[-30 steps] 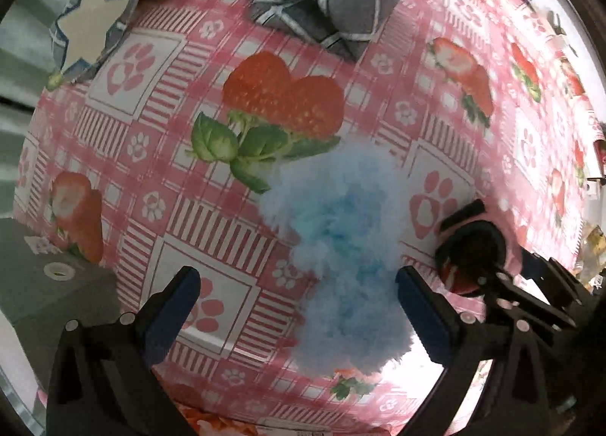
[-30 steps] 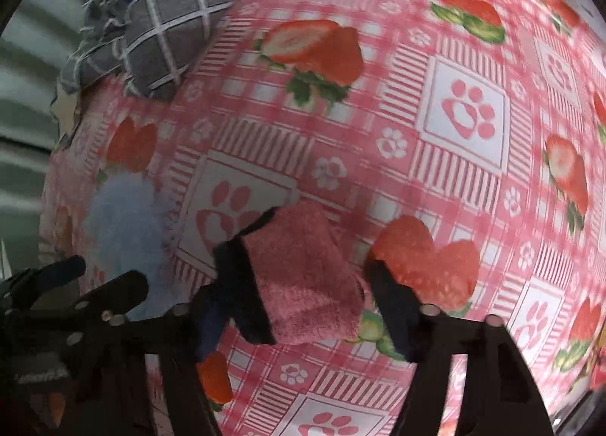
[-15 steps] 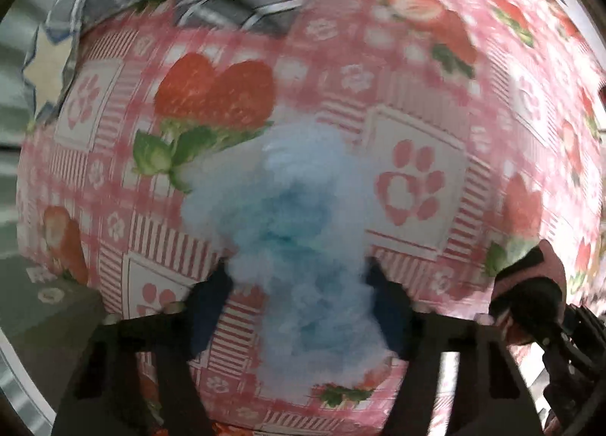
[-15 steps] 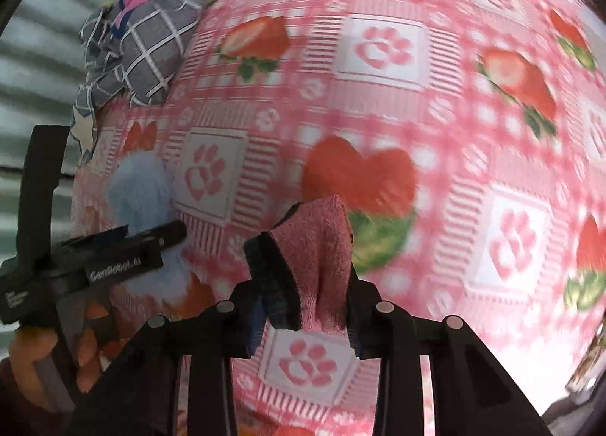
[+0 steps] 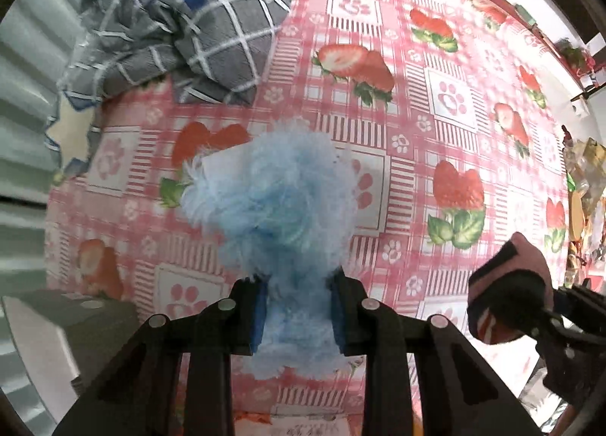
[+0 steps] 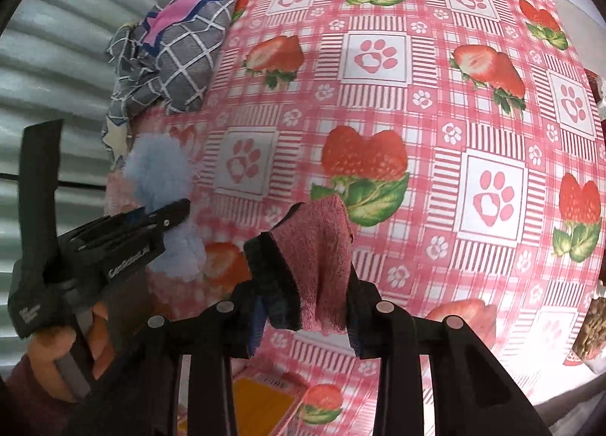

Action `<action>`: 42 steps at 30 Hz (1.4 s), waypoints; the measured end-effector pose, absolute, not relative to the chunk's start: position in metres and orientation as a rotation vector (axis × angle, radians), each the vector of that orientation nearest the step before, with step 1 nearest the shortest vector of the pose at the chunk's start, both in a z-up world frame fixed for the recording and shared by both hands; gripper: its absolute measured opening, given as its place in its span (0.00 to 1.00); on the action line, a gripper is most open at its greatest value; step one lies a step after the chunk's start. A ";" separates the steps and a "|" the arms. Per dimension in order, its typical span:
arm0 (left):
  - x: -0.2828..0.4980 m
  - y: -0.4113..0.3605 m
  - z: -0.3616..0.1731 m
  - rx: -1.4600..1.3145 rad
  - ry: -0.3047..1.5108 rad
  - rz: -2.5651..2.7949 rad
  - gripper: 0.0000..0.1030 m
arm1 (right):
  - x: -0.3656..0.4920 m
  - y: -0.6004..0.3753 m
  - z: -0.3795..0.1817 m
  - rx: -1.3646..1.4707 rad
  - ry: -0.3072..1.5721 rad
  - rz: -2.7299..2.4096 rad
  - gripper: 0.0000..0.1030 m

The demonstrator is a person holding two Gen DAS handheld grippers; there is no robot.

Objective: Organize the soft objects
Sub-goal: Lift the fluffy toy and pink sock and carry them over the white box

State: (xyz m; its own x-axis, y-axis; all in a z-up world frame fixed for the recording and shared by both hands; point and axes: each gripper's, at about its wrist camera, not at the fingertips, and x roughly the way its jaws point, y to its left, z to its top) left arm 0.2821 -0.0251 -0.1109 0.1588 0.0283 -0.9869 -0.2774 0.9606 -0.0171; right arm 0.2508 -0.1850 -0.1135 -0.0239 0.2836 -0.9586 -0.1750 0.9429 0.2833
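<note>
Left gripper: jaws just closing in, pads now pinching blue fluffy item, lifted clear above strawberry tablecloth
Right gripper: narrow gap, clamped on pink towel cloth with dark edge, hanging off cloth surface
Grey checked fabric bundle lies farther off, about 11 o'clock, at table edge
</note>
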 end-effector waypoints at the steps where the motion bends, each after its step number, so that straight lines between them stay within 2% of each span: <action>1: 0.277 -0.025 -0.105 -0.209 1.387 0.221 0.30 | 0.247 -0.182 -0.110 0.084 1.551 0.372 0.35; 5: 0.239 -0.016 -0.115 -0.209 1.371 0.212 0.30 | 0.236 -0.169 -0.099 0.066 1.542 0.391 0.35; 13: 0.189 -0.019 -0.096 -0.176 1.340 0.187 0.30 | 0.207 -0.151 -0.072 0.030 1.517 0.405 0.35; 28: 0.123 -0.036 -0.058 -0.114 1.299 0.102 0.30 | 0.152 -0.152 -0.020 0.021 1.458 0.344 0.35; 42: 0.069 -0.044 -0.039 -0.075 1.295 0.042 0.30 | 0.096 -0.157 0.003 0.048 1.445 0.291 0.35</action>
